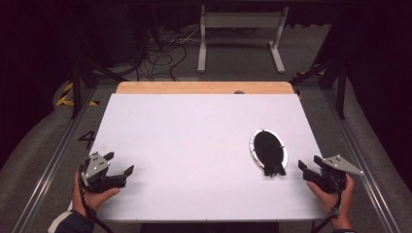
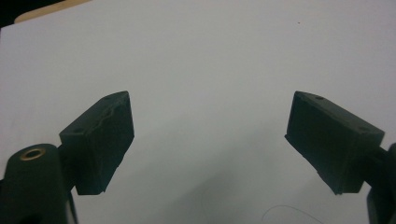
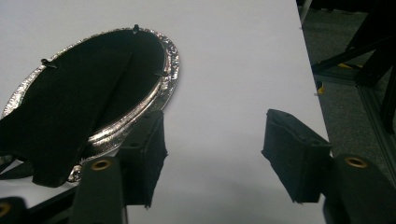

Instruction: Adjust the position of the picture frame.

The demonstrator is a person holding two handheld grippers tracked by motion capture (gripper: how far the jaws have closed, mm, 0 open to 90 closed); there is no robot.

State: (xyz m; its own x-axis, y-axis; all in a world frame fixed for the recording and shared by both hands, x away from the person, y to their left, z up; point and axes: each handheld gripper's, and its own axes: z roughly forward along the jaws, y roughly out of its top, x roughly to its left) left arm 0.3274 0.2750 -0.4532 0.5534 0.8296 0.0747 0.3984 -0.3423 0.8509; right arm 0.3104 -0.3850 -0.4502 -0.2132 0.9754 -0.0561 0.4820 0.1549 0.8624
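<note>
On the white tabletop (image 1: 194,145) an oval silver-rimmed dish (image 1: 252,148) lies toward the right near side, with a black cloth-like piece (image 1: 268,151) resting in it and spilling over its near rim. The right tongs (image 1: 307,167) sit just to the right of the dish at the tabletop's near right corner; the jaws stand apart with nothing between them, and in the right gripper view one jaw lies close beside the dish's (image 3: 170,70) rim. The left tongs (image 1: 119,164) rest well apart at the near left corner, jaws spread wide over bare tabletop (image 2: 210,70) and holding nothing.
</note>
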